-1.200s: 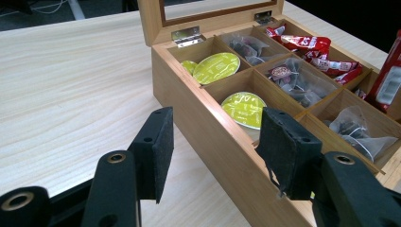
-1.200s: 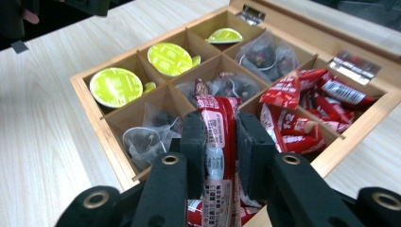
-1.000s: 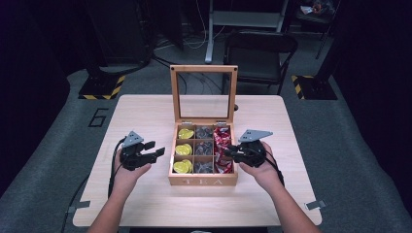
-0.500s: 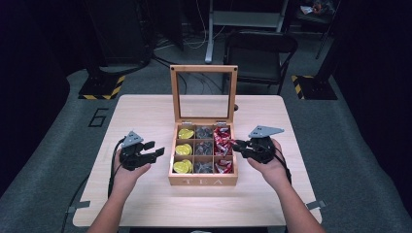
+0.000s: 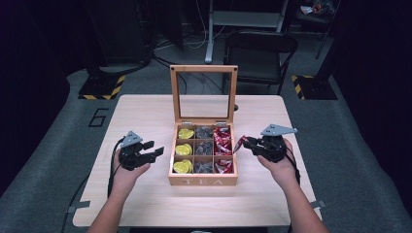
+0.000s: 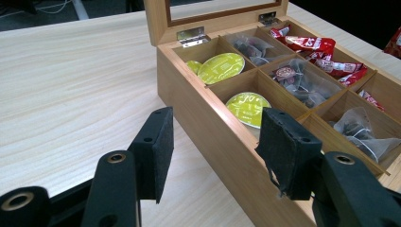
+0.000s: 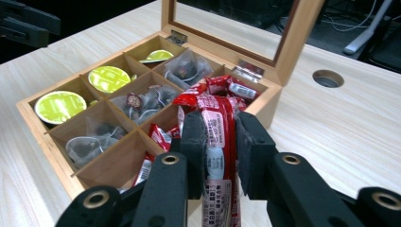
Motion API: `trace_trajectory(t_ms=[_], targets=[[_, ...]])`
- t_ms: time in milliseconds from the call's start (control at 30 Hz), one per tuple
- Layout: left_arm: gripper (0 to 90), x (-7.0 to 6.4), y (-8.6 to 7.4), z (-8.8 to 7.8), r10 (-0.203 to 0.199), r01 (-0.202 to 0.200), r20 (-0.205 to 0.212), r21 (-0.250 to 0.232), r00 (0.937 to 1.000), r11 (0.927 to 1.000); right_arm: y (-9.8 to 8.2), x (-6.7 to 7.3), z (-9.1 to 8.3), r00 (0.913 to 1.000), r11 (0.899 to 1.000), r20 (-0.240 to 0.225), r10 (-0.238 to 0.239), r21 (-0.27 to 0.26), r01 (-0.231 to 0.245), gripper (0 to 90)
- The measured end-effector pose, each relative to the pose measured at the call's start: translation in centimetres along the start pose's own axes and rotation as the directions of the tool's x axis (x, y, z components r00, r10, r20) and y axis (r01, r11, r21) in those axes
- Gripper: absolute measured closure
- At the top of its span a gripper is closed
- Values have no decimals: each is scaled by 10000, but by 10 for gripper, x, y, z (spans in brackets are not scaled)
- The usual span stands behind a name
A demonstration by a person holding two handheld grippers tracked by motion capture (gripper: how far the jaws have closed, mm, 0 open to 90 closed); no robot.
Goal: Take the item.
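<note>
The right gripper (image 5: 246,142), held in the person's right hand (image 5: 278,164), is clamped on a red foil sachet with white print (image 7: 216,142); in the right gripper view both black pads press flat against the sachet's sides, and the sachet stands upright between them. In the high view this sachet (image 5: 239,143) is just outside the right wall of the open wooden tea box with nine compartments (image 5: 203,181), beside the middle row and clear of the pale wooden table (image 5: 145,109). More red sachets (image 5: 222,144) lie in the right-hand column of the box. The centre column holds clear bags of dark tea (image 5: 203,150), and the left-hand column holds round capsules with yellow-green lids (image 5: 183,149). The glass-paned lid (image 5: 203,92) stands upright on its hinges at the rear edge of the box. The left gripper (image 5: 156,148), held in the person's left hand (image 5: 126,172), is on the table side just left of the box; in the left gripper view its jaws stand apart with nothing between the pads, and the box's left wall (image 6: 208,118) runs between and beyond them without contact. A round cable hole (image 7: 328,78) is set in the table behind the box.
</note>
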State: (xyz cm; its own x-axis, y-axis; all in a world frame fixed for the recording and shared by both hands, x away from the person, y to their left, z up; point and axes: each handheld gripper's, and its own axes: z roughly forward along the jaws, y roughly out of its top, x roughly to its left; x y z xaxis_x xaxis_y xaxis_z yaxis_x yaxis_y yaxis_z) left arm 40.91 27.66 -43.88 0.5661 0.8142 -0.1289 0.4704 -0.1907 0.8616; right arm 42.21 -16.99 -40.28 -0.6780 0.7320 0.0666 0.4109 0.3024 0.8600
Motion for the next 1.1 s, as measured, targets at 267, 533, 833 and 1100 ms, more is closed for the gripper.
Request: trace_trajectory(t_ms=[267, 533, 833, 1100], targets=[[459, 0, 0, 0, 19, -19, 15, 20, 10000, 10000, -7, -7, -3, 9994, 10000, 339, 24, 25, -25, 744], [460, 0, 0, 0, -6, 6, 0, -5, 10000, 10000, -20, -17, -2, 9966, 9993, 775, 279, 207, -296, 744], [459, 1, 0, 1, -5, 5, 21, 48, 10000, 10000, -36, -24, 4, 9936, 9978, 1058, 403, 472, -455, 743], [460, 2, -1, 0, -3, 3, -16, 45, 10000, 10000, -50, -27, 11, 9908, 9961, 1246, 523, 637, -606, 743]])
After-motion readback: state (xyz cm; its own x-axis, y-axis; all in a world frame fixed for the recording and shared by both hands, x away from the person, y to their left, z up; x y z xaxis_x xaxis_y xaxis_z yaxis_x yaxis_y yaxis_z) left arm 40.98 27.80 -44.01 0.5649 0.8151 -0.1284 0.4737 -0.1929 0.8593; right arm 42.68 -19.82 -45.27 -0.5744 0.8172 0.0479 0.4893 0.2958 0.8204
